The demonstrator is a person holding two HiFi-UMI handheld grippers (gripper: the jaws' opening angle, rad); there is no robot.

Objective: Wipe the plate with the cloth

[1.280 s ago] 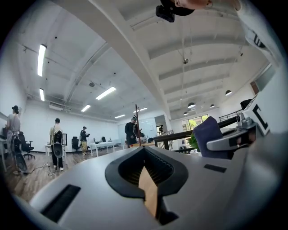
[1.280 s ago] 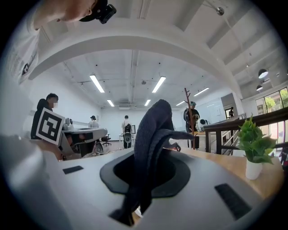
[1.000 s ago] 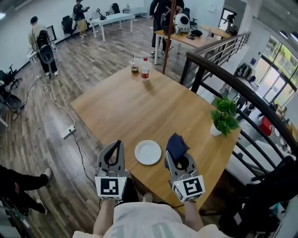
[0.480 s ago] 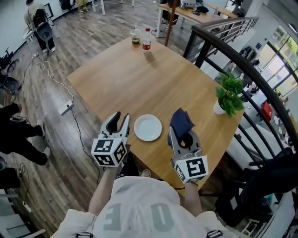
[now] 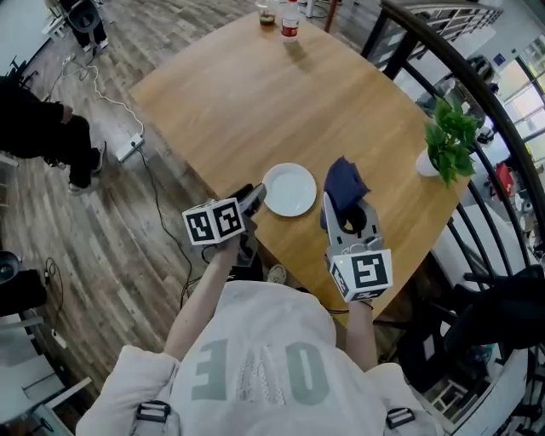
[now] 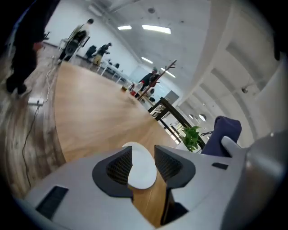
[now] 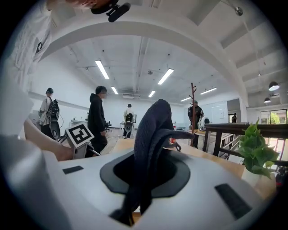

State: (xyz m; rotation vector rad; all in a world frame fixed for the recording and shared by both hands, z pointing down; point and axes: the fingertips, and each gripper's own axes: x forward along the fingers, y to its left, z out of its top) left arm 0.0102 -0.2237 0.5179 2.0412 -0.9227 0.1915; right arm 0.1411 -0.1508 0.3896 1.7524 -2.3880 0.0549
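You stand at the near corner of a wooden worktop (image 5: pixel 255 94) in an open hall with a plank floor. The white plate (image 5: pixel 289 189) lies flat close to that near edge. It is round and bare, so it gives you no long axis to line up with.

The dark blue cloth (image 5: pixel 345 183) is just right of the plate, bunched and raised off the wood. Your right tongs (image 5: pixel 346 211) pinch it, jaws pressed onto the fabric, with a fold standing up beyond the tips.

Your left tongs (image 5: pixel 254 197) come in low from the plate's left, with the tips just at its rim. Their jaws are opening. In the left gripper view the plate's edge shows in the gap between them, and the pads do not press on it.

The coming move turns on one relation: the plate lies close to the left of the cloth. The right hand probably needs only a short sweep leftward and down, and the left looks placed to steady the rim.

A potted plant (image 5: pixel 450 140) at the far right and a bottle (image 5: pixel 290 19) at the far edge stand well apart.
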